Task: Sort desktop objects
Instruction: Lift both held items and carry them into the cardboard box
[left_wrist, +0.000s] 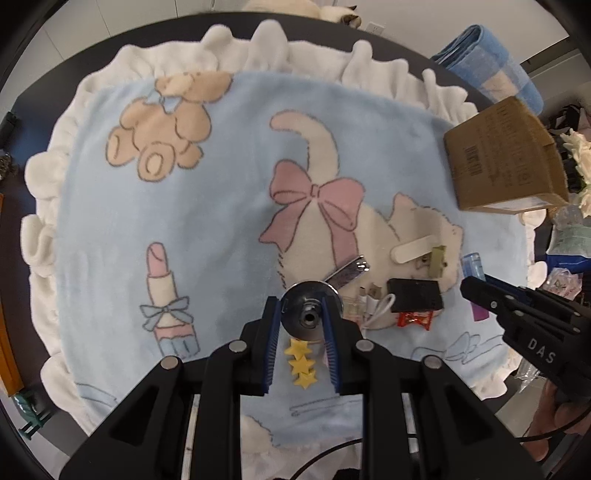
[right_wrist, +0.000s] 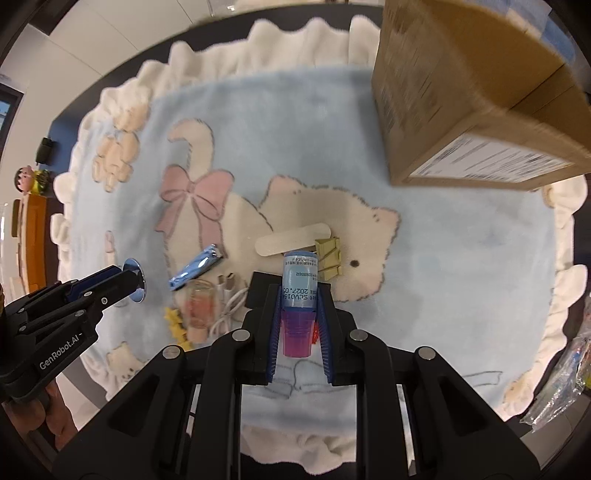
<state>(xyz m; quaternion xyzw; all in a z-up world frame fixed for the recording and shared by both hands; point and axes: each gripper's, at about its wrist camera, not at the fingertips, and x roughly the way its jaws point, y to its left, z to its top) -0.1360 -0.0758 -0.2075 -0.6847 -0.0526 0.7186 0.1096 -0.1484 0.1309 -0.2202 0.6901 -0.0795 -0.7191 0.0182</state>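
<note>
My left gripper (left_wrist: 303, 312) is shut on a round shiny metal piece (left_wrist: 310, 309), lifted above the blue cartoon blanket (left_wrist: 207, 221); the same piece shows in the right wrist view as the metal disc (right_wrist: 136, 277). My right gripper (right_wrist: 298, 312) is shut on a blue tube with a purple cap (right_wrist: 298, 291). On the blanket lie a yellow star clip (left_wrist: 302, 363), nail clippers (right_wrist: 195, 266), a nail file (right_wrist: 293, 239), an olive hair claw (right_wrist: 328, 254), a small glass jar (right_wrist: 201, 304), a white cable (right_wrist: 231, 301), a black block (left_wrist: 415, 294) and a red candy (left_wrist: 415, 318).
A cardboard box (left_wrist: 502, 158) stands at the blanket's right rear. A folded blue towel (left_wrist: 487, 61) lies behind it. Clutter and plastic bags (right_wrist: 565, 373) crowd the right edge. A cat (left_wrist: 332, 9) rests beyond the dark table's far edge. A small figurine (right_wrist: 26, 181) sits at the left.
</note>
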